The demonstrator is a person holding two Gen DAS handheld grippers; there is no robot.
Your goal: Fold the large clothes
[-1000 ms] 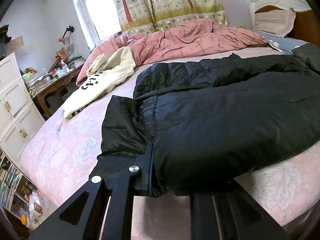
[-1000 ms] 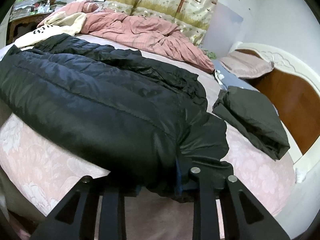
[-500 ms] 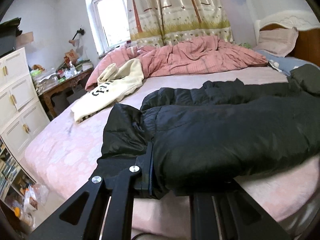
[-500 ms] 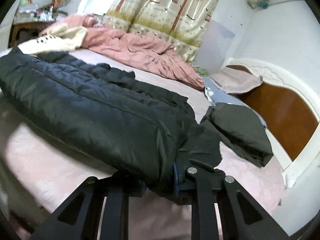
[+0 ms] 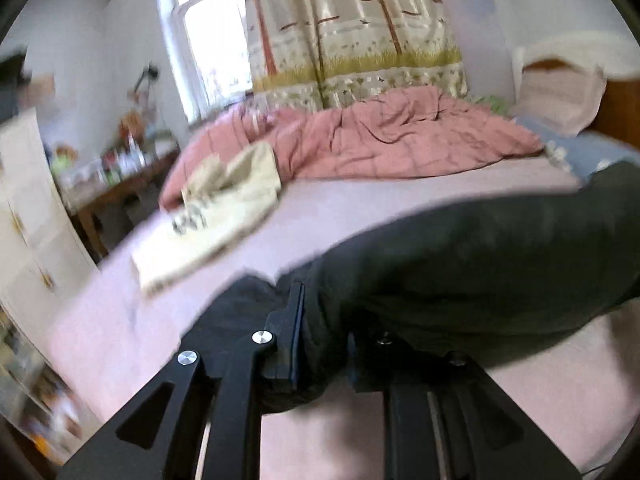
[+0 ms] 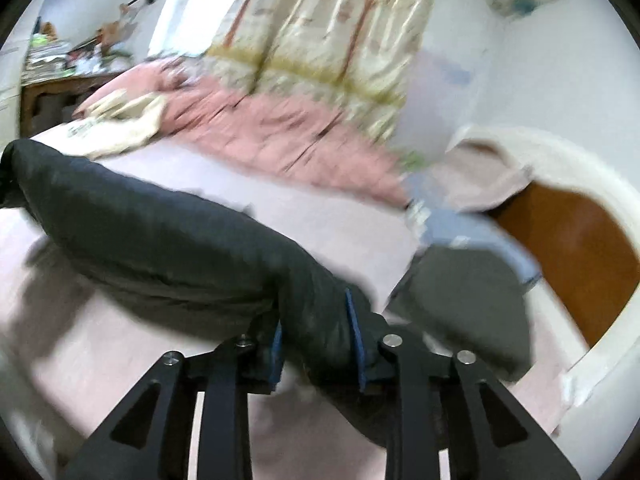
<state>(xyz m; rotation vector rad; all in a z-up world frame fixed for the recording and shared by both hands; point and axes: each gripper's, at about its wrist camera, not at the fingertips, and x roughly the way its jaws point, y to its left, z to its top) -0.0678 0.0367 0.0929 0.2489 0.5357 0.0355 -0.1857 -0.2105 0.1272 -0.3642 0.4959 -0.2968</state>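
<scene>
A: Left wrist view: the left gripper (image 5: 320,344) is clamped on the black puffer jacket (image 5: 472,256), its jaws just easing, above the pink bed (image 5: 360,204).

B: Right wrist view: the right gripper (image 6: 316,340) pinches the jacket's other end, its jaws just widening.

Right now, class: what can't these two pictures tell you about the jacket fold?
- Jacket far half: left view, hidden behind its raised edge.
- Sweatshirt lettering: left view, blurred.
- Dark folded garment: right view, blurred, partly behind the jacket and right tongs.
</scene>
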